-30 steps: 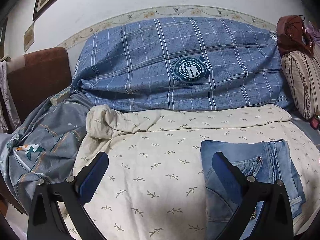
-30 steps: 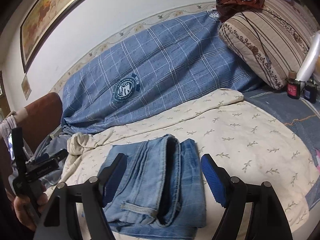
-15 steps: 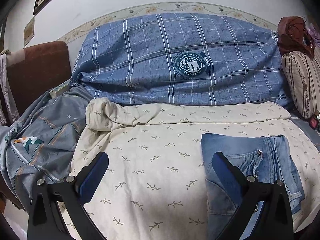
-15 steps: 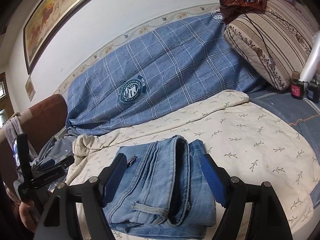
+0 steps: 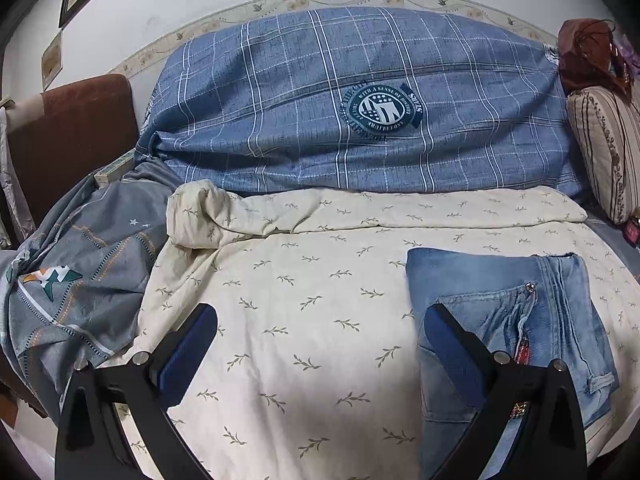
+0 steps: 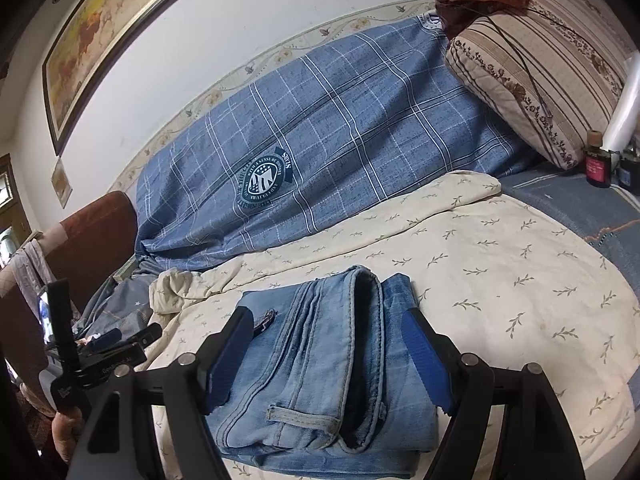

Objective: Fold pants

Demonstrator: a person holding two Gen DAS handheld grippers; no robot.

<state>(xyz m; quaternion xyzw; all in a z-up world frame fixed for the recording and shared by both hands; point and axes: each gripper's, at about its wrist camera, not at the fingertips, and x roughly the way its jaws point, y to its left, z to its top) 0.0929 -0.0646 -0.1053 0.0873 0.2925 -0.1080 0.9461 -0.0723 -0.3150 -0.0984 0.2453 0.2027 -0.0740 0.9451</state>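
Folded pants [image 6: 320,360] on sheet [image 6: 500,264]

Cream leaf-print sheet [image 5: 320,320] spread over the bed. Along the bed's far edge, against the wall, a blue checked duvet [image 5: 360,112] with a round badge. At the far right corner, a striped pillow [image 6: 540,68], with small dark bottles [image 6: 596,164], perhaps cosmetics, beside it. At the left edge, a grey patterned cover [image 5: 80,280]. Above, a framed painting [image 6: 100,32].

From my left gripper's camera, its right finger [image 5: 460,344] covers the near left part of the folded jeans [image 5: 500,280]. From my right gripper's camera, the jeans' near edge is cut off at the frame's bottom, and the bottle [image 6: 596,164] label is unreadable.
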